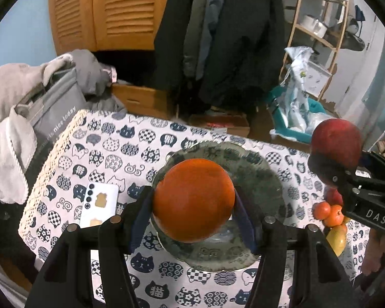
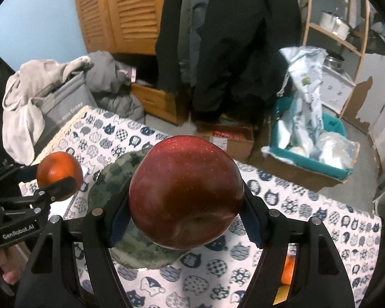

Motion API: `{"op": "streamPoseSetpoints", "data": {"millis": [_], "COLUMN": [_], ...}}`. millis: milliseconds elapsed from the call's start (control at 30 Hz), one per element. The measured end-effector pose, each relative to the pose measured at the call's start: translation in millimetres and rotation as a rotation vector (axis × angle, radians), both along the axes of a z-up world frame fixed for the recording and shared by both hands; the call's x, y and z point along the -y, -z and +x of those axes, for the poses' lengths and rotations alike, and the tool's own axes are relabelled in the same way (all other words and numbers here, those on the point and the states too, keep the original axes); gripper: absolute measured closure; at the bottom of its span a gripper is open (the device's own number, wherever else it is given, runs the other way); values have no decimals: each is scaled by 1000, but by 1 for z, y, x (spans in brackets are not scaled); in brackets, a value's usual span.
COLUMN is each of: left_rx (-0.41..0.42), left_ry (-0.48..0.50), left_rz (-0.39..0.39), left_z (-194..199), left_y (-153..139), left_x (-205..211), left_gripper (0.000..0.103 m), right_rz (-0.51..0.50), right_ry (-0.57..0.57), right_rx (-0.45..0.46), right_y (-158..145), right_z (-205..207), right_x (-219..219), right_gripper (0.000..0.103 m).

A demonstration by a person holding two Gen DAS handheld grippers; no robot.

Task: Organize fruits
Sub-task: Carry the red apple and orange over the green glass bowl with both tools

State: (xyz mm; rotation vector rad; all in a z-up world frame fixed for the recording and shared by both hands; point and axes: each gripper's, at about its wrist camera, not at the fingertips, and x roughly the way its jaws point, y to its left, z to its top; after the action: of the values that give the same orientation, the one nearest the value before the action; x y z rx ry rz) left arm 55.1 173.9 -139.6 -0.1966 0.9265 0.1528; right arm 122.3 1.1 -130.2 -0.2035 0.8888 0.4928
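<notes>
I see dim, even indoor light in both wrist views, with a soft sheen on the apple (image 2: 186, 192) and weak shadows on the patterned tablecloth (image 1: 110, 151). Fisheye distortion bends the shelf (image 1: 318, 25) and the edges, dark corners vignette, and I note mild blur throughout.

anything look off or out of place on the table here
One thing: a white phone lies face down on the cat-print tablecloth, left of the green plate, among the fruit work. Otherwise nothing spilled; the orange and apple sit firmly in the tongs.
</notes>
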Motion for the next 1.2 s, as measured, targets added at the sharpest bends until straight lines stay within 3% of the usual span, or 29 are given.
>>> {"op": "streamPoseSetpoints", "data": {"millis": [433, 633, 833, 1200], "left_rx": [-186, -244, -286, -287], "left_ry": [-3, -19, -18, 14], "left_rz": [-19, -48, -68, -65], "left_z": [28, 35, 38, 46], "left_y": [85, 109, 125, 130], "left_x": [-4, -9, -9, -2], "left_gripper": [40, 40, 40, 38], "right_rz": [-59, -66, -73, -65], "right_ry": [-29, -18, -23, -17], "right_rx": [-143, -191, -206, -214], "right_y": [72, 89, 96, 96], "right_z": [22, 28, 28, 29], "right_x": [-28, -27, -27, -25], "right_gripper": [29, 29, 29, 29]}}
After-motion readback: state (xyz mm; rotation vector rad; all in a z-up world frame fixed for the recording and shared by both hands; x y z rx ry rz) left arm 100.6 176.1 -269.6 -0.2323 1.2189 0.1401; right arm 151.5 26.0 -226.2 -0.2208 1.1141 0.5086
